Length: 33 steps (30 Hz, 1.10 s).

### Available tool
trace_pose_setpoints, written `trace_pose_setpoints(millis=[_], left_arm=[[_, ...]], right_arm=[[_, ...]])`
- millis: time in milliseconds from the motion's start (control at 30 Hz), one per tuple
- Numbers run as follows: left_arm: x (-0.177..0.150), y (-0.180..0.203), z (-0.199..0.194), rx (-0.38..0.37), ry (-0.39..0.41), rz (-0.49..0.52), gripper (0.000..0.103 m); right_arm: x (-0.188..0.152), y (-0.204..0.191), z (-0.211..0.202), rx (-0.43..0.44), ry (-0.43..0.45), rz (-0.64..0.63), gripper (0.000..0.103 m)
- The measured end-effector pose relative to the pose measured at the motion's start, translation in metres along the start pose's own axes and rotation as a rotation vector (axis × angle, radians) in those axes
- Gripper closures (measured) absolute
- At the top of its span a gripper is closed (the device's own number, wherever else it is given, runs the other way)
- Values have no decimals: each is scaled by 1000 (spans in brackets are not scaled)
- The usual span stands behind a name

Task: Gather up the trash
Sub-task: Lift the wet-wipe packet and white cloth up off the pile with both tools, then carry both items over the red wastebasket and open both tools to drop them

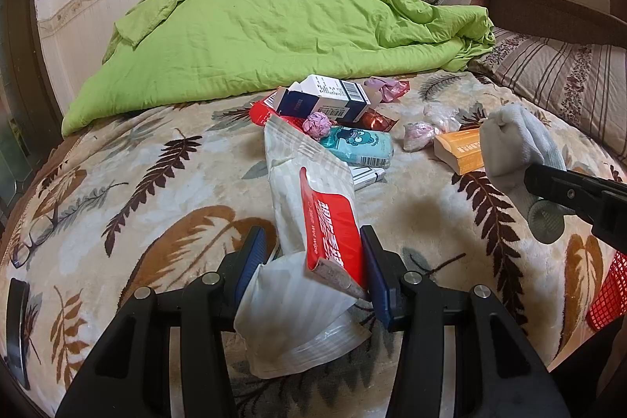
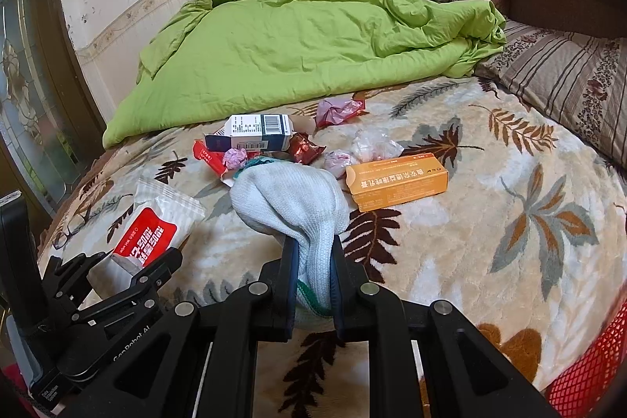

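currently, on my left wrist view, my left gripper (image 1: 313, 263) is clamped on the near end of a white wet-wipe pack (image 1: 309, 198) with a red label, its far end reaching toward the heap. on my right wrist view, my right gripper (image 2: 312, 263) grips a pale sock (image 2: 290, 200) by its green-striped cuff, the toe bulging forward above the leaf-print blanket (image 2: 509, 190). the remaining trash lies mid-bed: a white and blue carton (image 2: 256, 135), a crumpled pink wrapper (image 2: 337, 110), a teal pouch (image 1: 358, 143), and an orange box (image 2: 397, 180) just right of the sock. a green duvet (image 2: 305, 33) is bunched behind. a red mesh basket (image 2: 588, 371) shows at my lower right edge.
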State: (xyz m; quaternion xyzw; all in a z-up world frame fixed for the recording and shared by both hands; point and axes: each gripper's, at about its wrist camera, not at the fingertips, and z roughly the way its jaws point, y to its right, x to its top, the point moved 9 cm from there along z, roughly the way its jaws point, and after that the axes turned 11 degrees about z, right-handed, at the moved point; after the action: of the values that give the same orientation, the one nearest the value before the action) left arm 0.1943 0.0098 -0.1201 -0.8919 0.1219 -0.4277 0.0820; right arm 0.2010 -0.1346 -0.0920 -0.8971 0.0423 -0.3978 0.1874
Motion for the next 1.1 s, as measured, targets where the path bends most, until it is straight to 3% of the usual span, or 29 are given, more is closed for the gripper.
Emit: trace_pose_setpoints(millis=[367, 600, 800, 1100], left_arm=[[0, 1, 0, 1, 0, 0, 56], [1, 16, -4, -48, 11, 16, 56], [21, 70, -30, -223, 53, 112, 56], [82, 203, -92, -563, 126, 279, 56]], right_arm=[[2, 4, -2, 4, 4, 16, 88], [4, 19, -34, 37, 13, 101, 88], [8, 77, -98, -26, 74, 178, 88], [4, 226, -215, -264, 214, 403, 88]])
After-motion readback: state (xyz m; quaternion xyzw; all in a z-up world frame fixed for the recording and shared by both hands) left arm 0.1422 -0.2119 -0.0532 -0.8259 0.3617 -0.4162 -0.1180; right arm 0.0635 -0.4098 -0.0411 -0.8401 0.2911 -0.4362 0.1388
